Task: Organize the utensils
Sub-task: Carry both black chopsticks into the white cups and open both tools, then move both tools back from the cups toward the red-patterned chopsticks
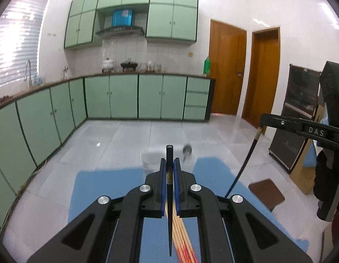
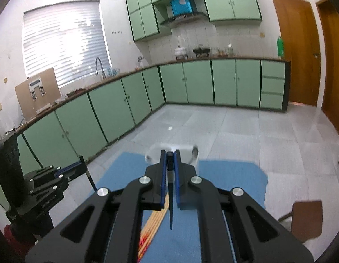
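Two grippers are up over a blue mat, and each one pinches a single black chopstick. The left gripper has its blue pads narrowed onto its chopstick, which runs from 12 o'clock, poking past the fingertips, down to a thin point at 6 o'clock. The right gripper is closed the same way on a second black chopstick, its blunt end between the tips, its point hanging toward 6.

Seen from the left wrist, the right gripper's arm sits at 3 o'clock with its black stick slanting down. From the right wrist, the left gripper shows at 8 o'clock.

On the mat under both grippers lies a bunch of wooden chopsticks, side by side; I count about four, though the fingers hide part of them. Just beyond the fingertips, at 12 o'clock, stands one white holder, blurred, with one metal utensil sticking up at its right side. One brown mat lies at 4 o'clock.
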{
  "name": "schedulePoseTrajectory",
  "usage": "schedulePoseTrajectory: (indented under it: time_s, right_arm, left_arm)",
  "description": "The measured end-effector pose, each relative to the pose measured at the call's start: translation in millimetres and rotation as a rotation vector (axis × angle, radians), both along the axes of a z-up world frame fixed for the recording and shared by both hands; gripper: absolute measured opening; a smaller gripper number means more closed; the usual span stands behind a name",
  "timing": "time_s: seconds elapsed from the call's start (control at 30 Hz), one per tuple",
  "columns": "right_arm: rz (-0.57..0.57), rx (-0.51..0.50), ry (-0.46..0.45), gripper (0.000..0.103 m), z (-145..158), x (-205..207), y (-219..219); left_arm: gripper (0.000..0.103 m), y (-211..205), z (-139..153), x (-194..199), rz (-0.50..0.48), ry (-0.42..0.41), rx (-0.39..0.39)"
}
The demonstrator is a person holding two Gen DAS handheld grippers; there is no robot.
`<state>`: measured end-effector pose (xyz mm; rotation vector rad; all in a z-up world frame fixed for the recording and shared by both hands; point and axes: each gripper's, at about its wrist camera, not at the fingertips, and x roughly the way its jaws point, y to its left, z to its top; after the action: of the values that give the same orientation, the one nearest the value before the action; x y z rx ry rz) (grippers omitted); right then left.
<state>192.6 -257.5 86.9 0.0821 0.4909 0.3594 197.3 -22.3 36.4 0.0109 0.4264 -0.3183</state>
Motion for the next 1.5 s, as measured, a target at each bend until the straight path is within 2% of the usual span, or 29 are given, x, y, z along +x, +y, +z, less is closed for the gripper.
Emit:
schedulePoseTrajectory:
  time_s: [0.23,0.43,0.53,0.8,1.03,1.1,1.17,1.3,1.37,1.4,1.5]
  right_arm:
    - [-0.021,-0.005,-0.097,0.006,47.8,49.7,4.0]
    - [-0.063,-0.009,-0.114,0.006,55.0,102.1,2.8]
    - [-0.077,-0.015,-0.098,0.006,45.1,127.1,2.5]
    - [-0.079,-0.010,-0.016,0.006,-3.7,168.8,15.8]
    - [-0.056,-0.048,0.053,0.009,-40.6,174.2,28.3]
    - [-0.058,-0.060,0.049,0.016,-44.9,169.0,28.3]
    - [-0.073,-0.063,0.040,0.033,-46.2,164.0,25.1]
    - [-0.111,-0.028,0.016,0.041,-45.3,141.6,9.2]
    - [-0.136,-0.016,-0.002,0.051,-45.2,124.4,-0.1]
    - [-0.145,-0.012,-0.010,0.053,-46.8,115.5,-3.9]
    - [-0.162,-0.012,-0.024,0.065,-54.8,85.4,-12.7]
  left_arm:
    - [0.006,-13.9,52.9,42.0,-0.013,-0.121,-0.027]
    - [0.006,-30.3,69.2,94.5,0.005,-0.186,-0.008]
    - [0.006,-36.1,63.7,118.0,0.020,-0.187,0.006]
    - [0.006,-46.2,17.3,167.1,0.058,-0.148,0.021]
    - [0.007,-43.5,-20.5,188.4,0.052,-0.032,-0.003]
    - [0.015,-40.0,-25.7,184.8,0.054,-0.019,-0.005]
    - [0.026,-35.9,-25.3,179.3,0.056,-0.021,-0.008]
    - [0.036,-26.6,-20.2,156.1,0.065,-0.043,-0.001]
    - [0.042,-22.3,-19.5,136.4,0.060,-0.051,0.004]
    - [0.049,-20.7,-19.4,127.6,0.065,-0.054,0.007]
    - [0.056,-11.4,-24.3,100.8,0.078,-0.042,0.000]
